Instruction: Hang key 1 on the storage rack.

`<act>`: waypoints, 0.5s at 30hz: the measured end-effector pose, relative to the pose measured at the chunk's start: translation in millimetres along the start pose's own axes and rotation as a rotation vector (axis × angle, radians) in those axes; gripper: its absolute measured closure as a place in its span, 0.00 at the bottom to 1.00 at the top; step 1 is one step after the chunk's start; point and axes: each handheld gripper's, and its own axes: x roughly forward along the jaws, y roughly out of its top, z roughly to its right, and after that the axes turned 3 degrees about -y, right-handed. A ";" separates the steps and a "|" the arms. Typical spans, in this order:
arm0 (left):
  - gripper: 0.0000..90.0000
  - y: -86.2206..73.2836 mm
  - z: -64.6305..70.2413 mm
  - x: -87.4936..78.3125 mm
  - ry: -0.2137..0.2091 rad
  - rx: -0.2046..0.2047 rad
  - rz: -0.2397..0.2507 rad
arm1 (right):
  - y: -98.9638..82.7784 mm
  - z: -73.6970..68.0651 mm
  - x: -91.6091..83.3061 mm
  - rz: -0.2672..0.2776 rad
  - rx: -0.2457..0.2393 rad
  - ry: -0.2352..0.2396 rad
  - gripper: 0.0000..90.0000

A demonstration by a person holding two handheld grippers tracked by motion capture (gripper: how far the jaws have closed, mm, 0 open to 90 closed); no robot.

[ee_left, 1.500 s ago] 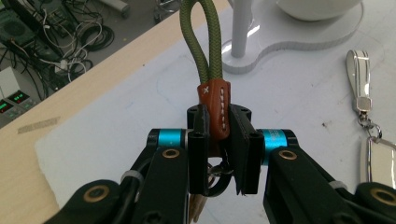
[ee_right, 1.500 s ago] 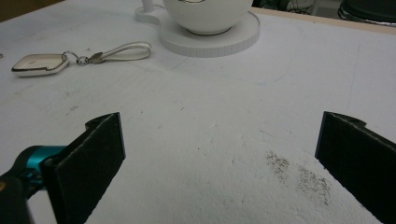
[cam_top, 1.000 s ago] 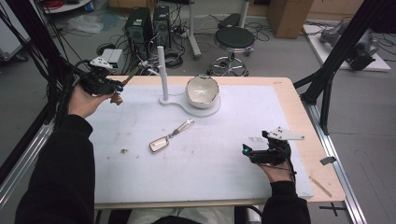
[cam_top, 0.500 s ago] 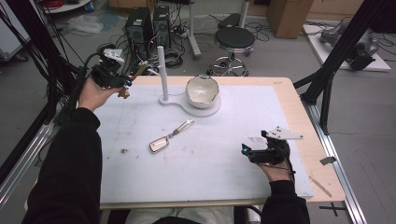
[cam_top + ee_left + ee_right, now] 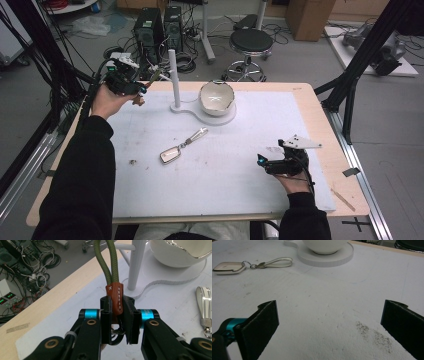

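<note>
One green cord loop (image 5: 108, 262) in left gripper (image 5: 117, 312), one bowl (image 5: 216, 97), one key fob (image 5: 171, 154)

An olive-green braided cord loop (image 5: 108, 260) with a brown stitched leather collar (image 5: 116, 297) stands upright, raised just beside the white post (image 5: 173, 75), its collar pinched.

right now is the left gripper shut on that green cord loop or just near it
Shut on it. In the left gripper view the left gripper has both jaws pressed against the brown leather tab of the green cord loop.
</note>
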 end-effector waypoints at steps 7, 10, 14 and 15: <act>0.87 2.0 4.7 5.9 -0.015 0.013 0.000 | -0.1 0.2 -0.5 0.004 -0.002 0.001 0.01; 0.87 2.3 6.8 10.3 -0.022 0.017 -0.007 | -0.1 0.2 -0.6 0.008 -0.002 0.000 0.01; 0.87 2.5 8.5 14.0 -0.026 0.018 -0.014 | -0.2 0.3 -1.2 0.007 -0.002 -0.001 0.01; 0.87 2.7 9.4 15.7 -0.026 0.019 -0.017 | -0.3 0.0 -1.9 0.007 0.003 -0.001 0.01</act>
